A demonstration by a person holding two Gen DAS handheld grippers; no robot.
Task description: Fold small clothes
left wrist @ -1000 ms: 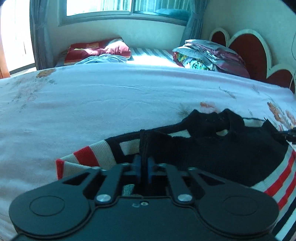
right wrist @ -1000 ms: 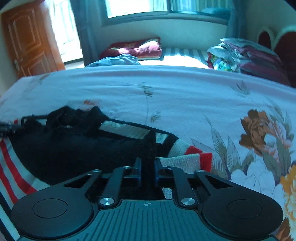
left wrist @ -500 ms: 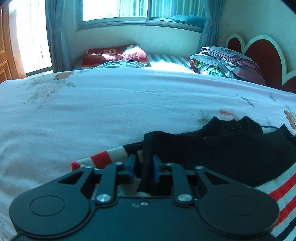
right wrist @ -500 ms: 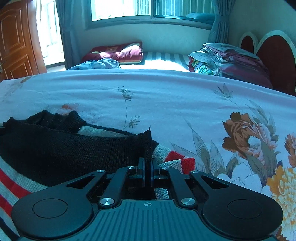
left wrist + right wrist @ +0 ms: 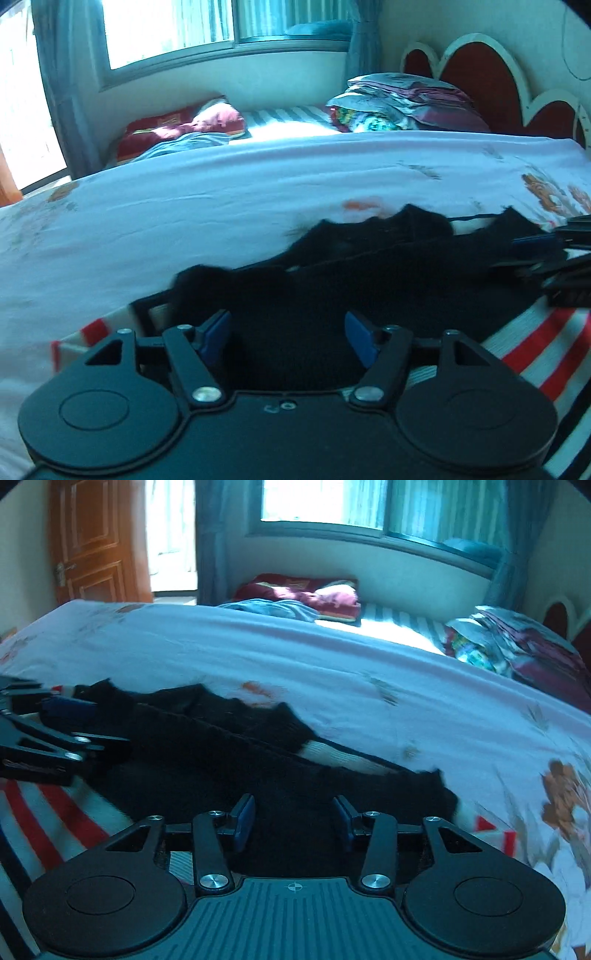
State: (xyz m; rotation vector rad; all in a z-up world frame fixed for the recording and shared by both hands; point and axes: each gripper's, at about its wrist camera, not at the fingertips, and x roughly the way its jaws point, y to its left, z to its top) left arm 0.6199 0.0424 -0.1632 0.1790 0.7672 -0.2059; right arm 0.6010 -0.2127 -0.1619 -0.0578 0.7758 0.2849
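Both our claws have just been opening, letting go of the black knit sweater with red-and-white striped hem (image 5: pixel 369 280); left gripper (image 5: pixel 288 338) and right gripper (image 5: pixel 293 821) gape over its near fold on the pale floral bedsheet (image 5: pixel 184 206).

one sweater (image 5: pixel 369 295), two grippers (image 5: pixel 288 338), one bed (image 5: pixel 184 206)

The left gripper (image 5: pixel 288 341) points forward and downward, its blue-padded fingers (image 5: pixel 216 334) spread apart with black knit cloth between them but not pinched; its jaws have just been opening; the right gripper (image 5: pixel 293 821) is tilted the same way, its jaws likewise just opened, pads (image 5: pixel 245 818) clear of the cloth; each gripper shows at the edge of the other's view, side by side and near.
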